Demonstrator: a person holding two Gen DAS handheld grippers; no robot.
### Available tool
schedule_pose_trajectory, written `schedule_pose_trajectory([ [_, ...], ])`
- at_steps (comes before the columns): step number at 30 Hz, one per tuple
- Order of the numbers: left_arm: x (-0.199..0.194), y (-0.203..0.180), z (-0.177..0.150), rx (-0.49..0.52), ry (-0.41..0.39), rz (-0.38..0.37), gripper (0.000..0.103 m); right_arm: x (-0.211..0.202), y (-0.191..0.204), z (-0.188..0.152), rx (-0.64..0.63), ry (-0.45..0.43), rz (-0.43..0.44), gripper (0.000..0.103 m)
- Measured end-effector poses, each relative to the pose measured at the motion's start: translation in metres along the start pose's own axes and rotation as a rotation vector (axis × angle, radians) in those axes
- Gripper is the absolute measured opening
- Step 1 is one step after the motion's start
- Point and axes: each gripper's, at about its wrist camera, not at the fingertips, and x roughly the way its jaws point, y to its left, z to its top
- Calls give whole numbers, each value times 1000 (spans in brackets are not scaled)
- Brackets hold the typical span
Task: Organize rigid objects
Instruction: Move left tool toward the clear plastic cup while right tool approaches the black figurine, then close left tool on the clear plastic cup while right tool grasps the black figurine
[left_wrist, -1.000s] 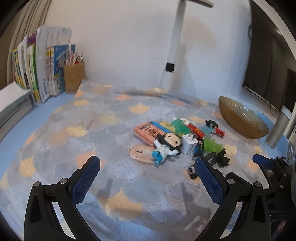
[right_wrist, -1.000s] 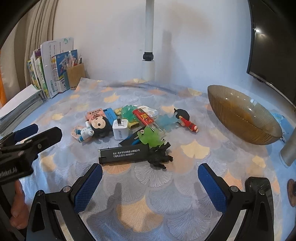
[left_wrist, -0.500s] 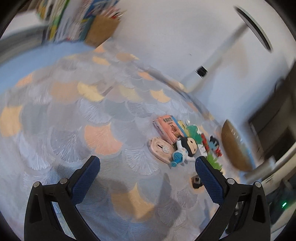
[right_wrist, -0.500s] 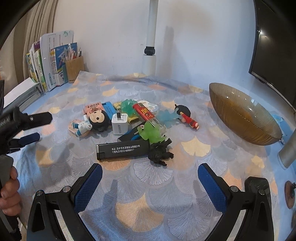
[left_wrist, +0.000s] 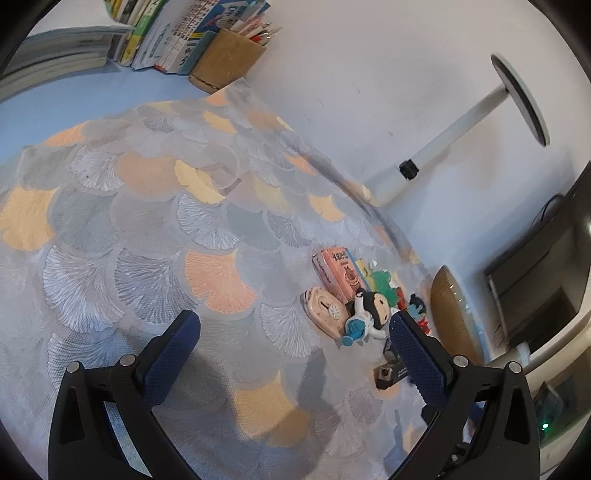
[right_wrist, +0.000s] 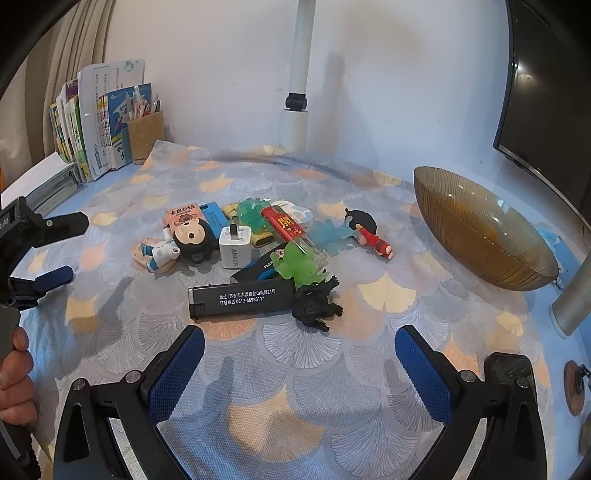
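So nothing's been picked up yet by the look of it. All the small stuff sits in one clump in the middle of the cloth, and the bowl off to the right looks empty, which I'd guess is where things are meant to go.

Right gripper is spread wide with nothing between its pads, hovering low over the near edge of the cloth and pointed straight at the pile. Nearest to it is the black lighter, lying flat and crosswise, with a black dino touching its right end. Behind those: green dino, white charger, Mickey, a red lighter and a little red figure further right.

Left gripper is also wide and empty. It's tilted hard, rolled over so the whole scene leans, and it's aimed at bare cloth with the pile off to its right. In the right view you can see it out at the left edge, the hand gripping its handle.

Next move, I reckon: right one goes forward and down onto the lighter, fingers across its narrow side. Watch that dino, it's close enough to get nudged.
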Motion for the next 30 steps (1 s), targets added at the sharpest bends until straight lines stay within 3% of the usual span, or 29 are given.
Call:
schedule_pose_trajectory([
  [6,-2,0,0,-11,-11,-12,102,-1,-1,-1,6,-6,2,103],
  [10,-1,-3,7,1,7,40,102,0,-1,0,5,-1,6,103],
  [13,-7,-14,29,102,14,101,102,2,-1,0,8,17,13,103],
  [15,-2,-22,53,203,58,152,102,4,-3,0,19,29,26,103],
  [19,33,-25,92,394,139,351,100,10,-19,8,72,80,136,103],
  [21,53,-25,99,476,146,425,93,11,-33,16,105,98,183,103],
  [22,67,-26,101,514,166,446,83,11,-41,21,113,112,216,103],
  [23,75,-26,104,529,179,449,80,12,-46,24,113,123,240,103],
  [26,99,-23,106,542,199,476,77,15,-58,30,95,152,278,102],
  [30,119,-16,109,510,224,480,64,26,-52,38,29,189,259,83],
])
